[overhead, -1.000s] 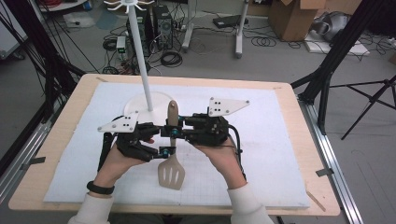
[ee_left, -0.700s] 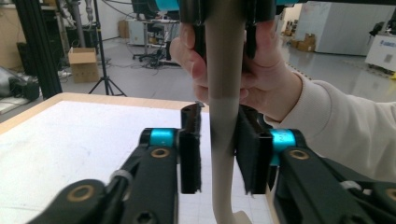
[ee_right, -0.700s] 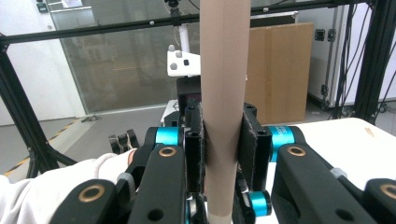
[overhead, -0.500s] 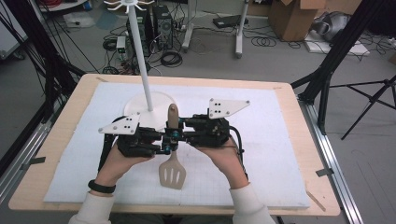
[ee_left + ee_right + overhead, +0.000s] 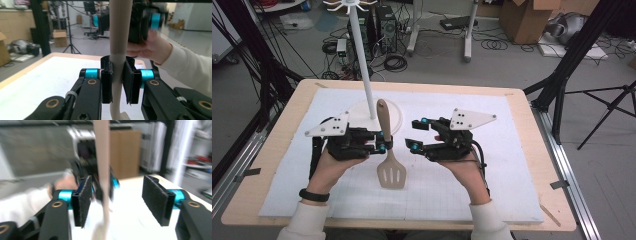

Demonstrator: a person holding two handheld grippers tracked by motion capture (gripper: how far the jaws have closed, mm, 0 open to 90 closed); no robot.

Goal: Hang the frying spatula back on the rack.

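While the left gripper (image 5: 382, 143) clamps the beige slotted plastic spatula (image 5: 388, 150) by its handle to hold it upright, the right gripper (image 5: 415, 135) stands apart, jaws open

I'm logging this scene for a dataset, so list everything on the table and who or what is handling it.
spatula: one, beige, slotted blade toward the person, handle clamped in the left gripper
stand: one, white pole with hooks on top, on a round base at the table's far left
mat: one, white with a faint grid, covering most of the table
table: one, light wood, edges showing around the mat
left gripper: one, black with blue joints, shut on the spatula's handle
right gripper: one, black with blue joints, open, just right of the spatula and clear of it
hands: two, white sleeves, a black band on the left wrist
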